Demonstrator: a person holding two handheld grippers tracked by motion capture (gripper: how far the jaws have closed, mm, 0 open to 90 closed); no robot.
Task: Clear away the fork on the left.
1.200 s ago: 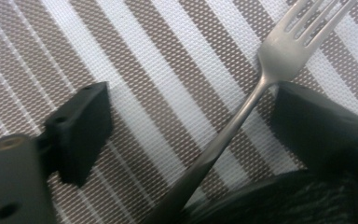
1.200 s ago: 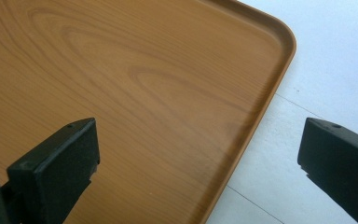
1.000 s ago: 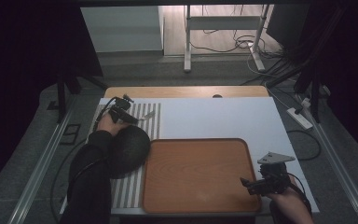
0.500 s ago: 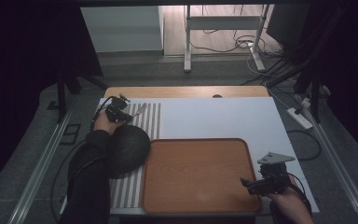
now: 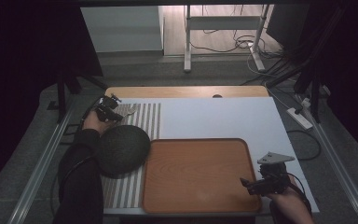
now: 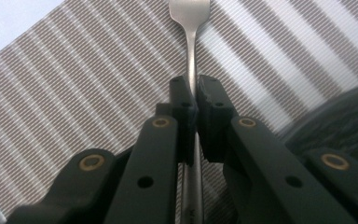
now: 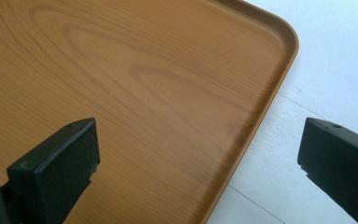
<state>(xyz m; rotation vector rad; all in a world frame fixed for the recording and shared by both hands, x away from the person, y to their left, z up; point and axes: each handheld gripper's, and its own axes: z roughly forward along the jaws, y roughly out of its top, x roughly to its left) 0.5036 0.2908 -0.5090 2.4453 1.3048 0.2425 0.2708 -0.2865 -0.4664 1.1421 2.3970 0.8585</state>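
A metal fork (image 6: 193, 51) lies over a striped placemat (image 6: 88, 88), and my left gripper (image 6: 196, 88) is shut on its handle. In the high view my left gripper (image 5: 116, 112) holds the fork (image 5: 129, 111) at the far left of the placemat (image 5: 144, 119). A dark round bowl (image 5: 121, 149) sits on the placemat just nearer than that hand; its rim (image 6: 340, 121) shows beside the jaws. A wooden tray (image 5: 198, 172) lies at the front middle. My right gripper (image 5: 251, 183) stands open over the tray's right rim (image 7: 265, 116), holding nothing.
The white table top (image 5: 223, 116) stretches behind the tray. A power strip (image 5: 299, 117) and cables lie on the floor to the right. A table leg frame (image 5: 186, 42) stands farther back.
My left gripper has moved a little farther back and to the left with the fork. The right gripper has stayed put.
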